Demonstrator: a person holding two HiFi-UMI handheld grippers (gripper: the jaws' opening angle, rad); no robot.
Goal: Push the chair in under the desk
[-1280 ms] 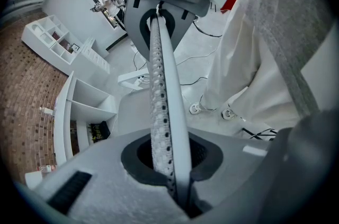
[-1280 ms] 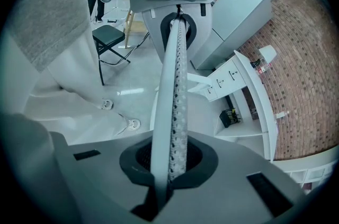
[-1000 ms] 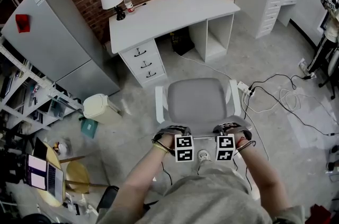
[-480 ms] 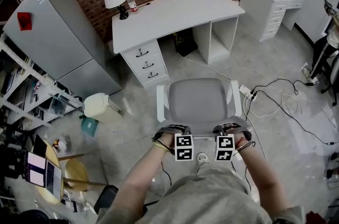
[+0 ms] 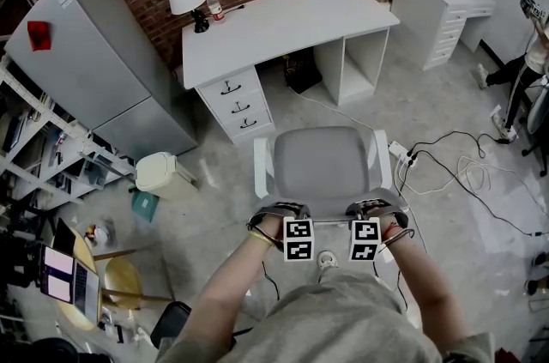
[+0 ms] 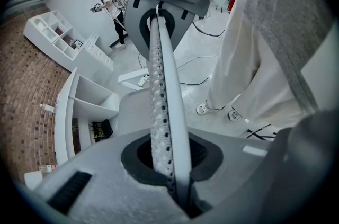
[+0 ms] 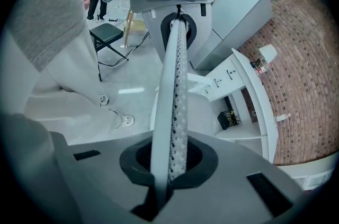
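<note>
The chair (image 5: 319, 162) has hardly moved and still stands well apart from the white tabletop (image 5: 283, 22). The left gripper (image 6: 168, 175) and right gripper (image 7: 169, 170) both squeeze its thin back edge, so most of the pushing is left.

The chair (image 5: 324, 164), grey-seated with white armrests and a thin perforated backrest edged in white, stands upright. Its seat faces the desk (image 5: 283, 18) but is well apart from it, not under it. The white desk has three drawers on the head view's left, an open cubby on the right, and a knee gap between.
</note>
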